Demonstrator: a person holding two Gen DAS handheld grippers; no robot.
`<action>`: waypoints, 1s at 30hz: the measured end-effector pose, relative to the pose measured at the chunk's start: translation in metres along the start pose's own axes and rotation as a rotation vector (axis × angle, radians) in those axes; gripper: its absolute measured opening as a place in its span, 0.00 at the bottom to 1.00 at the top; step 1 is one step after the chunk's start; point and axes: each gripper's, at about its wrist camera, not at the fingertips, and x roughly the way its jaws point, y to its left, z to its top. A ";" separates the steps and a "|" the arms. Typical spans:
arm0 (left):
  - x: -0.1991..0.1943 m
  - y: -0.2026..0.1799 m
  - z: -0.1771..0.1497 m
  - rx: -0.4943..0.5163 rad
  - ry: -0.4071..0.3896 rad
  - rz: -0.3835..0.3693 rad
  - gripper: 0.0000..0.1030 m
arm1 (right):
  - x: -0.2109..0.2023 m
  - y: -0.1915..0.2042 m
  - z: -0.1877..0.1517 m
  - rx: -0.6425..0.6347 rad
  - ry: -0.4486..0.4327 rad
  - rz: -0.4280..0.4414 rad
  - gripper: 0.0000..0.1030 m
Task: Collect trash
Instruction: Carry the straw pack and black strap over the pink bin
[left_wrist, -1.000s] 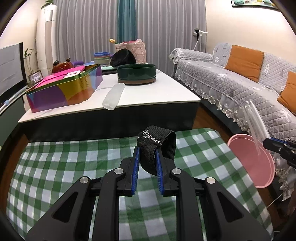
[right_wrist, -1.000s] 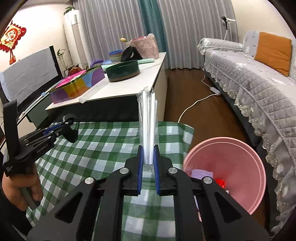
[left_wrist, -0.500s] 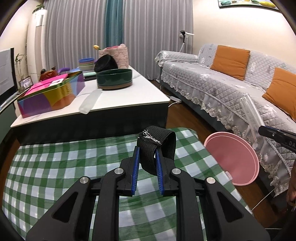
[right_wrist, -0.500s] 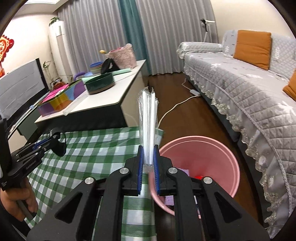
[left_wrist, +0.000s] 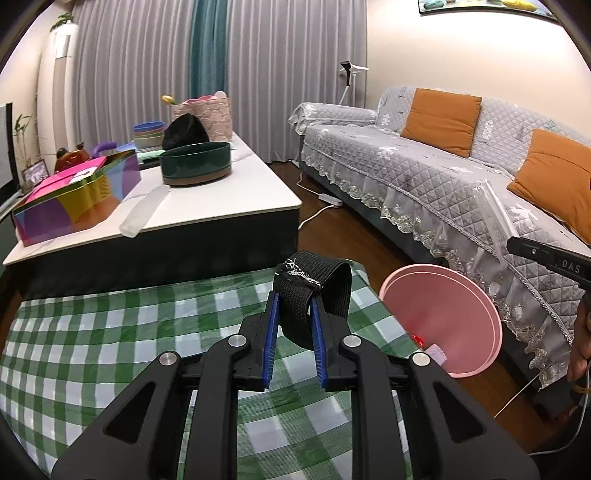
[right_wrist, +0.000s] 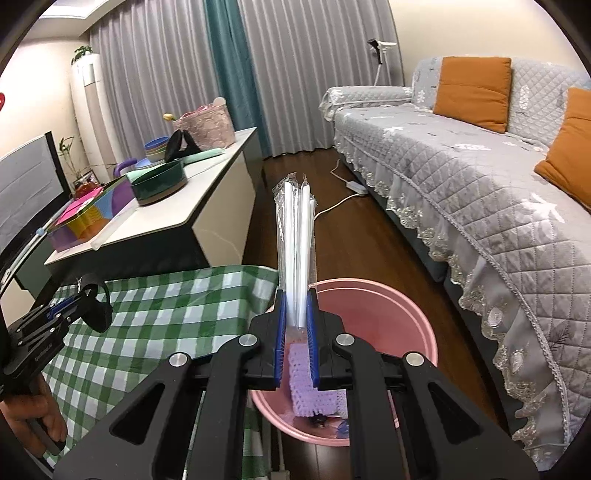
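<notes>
While left jaws pinch a black strap, right jaws clamp wrapped straws, seemingly above the pink bin.

A home living room: a quilted grey sofa with orange cushions, long curtains, wooden floor.

Each camera sits just behind its own tongs, looking forward and slightly downward along the blue-padded fingers. The left view faces across the green-and-white checked cloth toward the white-topped bench. The right view looks down close over the round pink plastic bin. Both share the cloth, bench, bin and grey quilted sofa.
</notes>
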 end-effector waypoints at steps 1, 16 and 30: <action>0.001 -0.003 0.001 0.005 0.000 -0.006 0.17 | 0.000 -0.004 0.000 0.004 -0.001 -0.008 0.11; 0.031 -0.075 0.019 0.084 -0.005 -0.118 0.17 | 0.005 -0.037 -0.002 0.042 0.014 -0.066 0.11; 0.068 -0.116 0.023 0.086 0.033 -0.187 0.17 | 0.018 -0.054 -0.007 0.058 0.042 -0.100 0.11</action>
